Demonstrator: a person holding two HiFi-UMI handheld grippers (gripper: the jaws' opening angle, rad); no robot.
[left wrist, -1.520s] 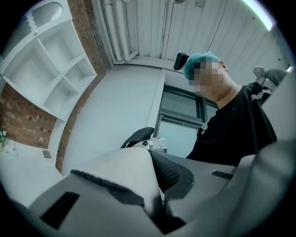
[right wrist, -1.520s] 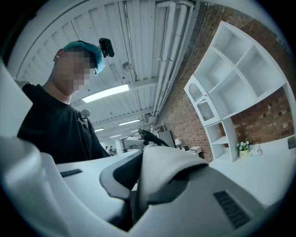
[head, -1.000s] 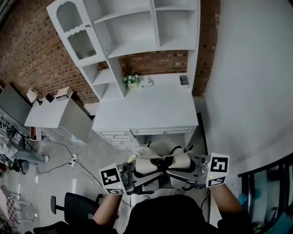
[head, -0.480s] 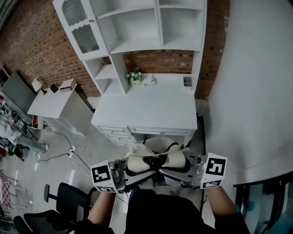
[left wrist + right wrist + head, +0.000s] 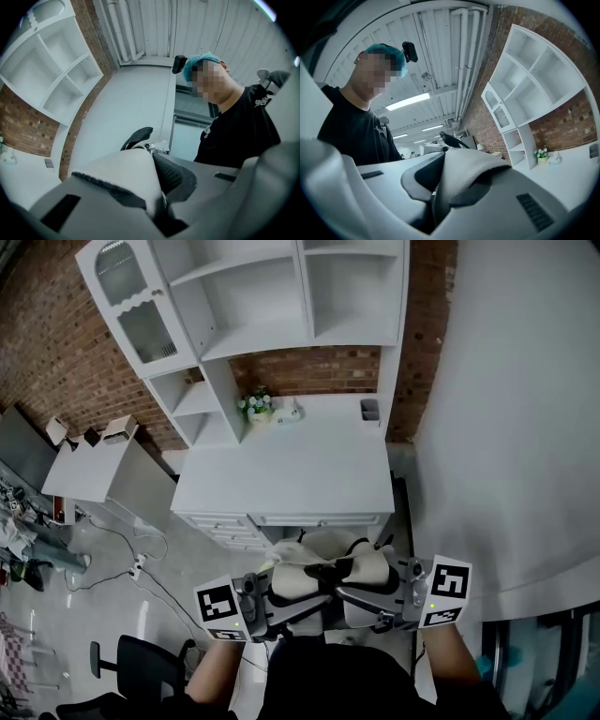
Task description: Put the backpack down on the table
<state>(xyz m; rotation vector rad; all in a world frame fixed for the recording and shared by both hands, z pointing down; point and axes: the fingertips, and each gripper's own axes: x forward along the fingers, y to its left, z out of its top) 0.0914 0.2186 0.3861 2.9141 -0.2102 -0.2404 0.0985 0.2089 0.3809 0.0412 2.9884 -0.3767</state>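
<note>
Cream fabric backpack with black mesh-padded straps [image 5: 319, 570] is held off the ground in front of the person's chest, between the two grippers, on the near side of the white bench with drawers [image 5: 281, 474]; it does not touch the bench top. Left gripper [image 5: 272, 601]: jaws narrow, pinched onto a fold of the cream fabric, with black mesh padding just beside the pinch. Right gripper [image 5: 375, 596]: jaws narrow as well, clamped on a cream strap with a dark padded underside. Both grippers sit at about the same height, pointing inward toward each other with the bag bunched between them. On the bench, at the back: small pot of white flowers [image 5: 253, 407] toward the left, small grey cup [image 5: 369, 408] toward the right, well apart. White open shelf unit with a glass-door cabinet [image 5: 253, 296] stands on the bench against the red brick wall [image 5: 56, 343]. Black office chair [image 5: 141, 662] on the floor at the person's left.
</note>
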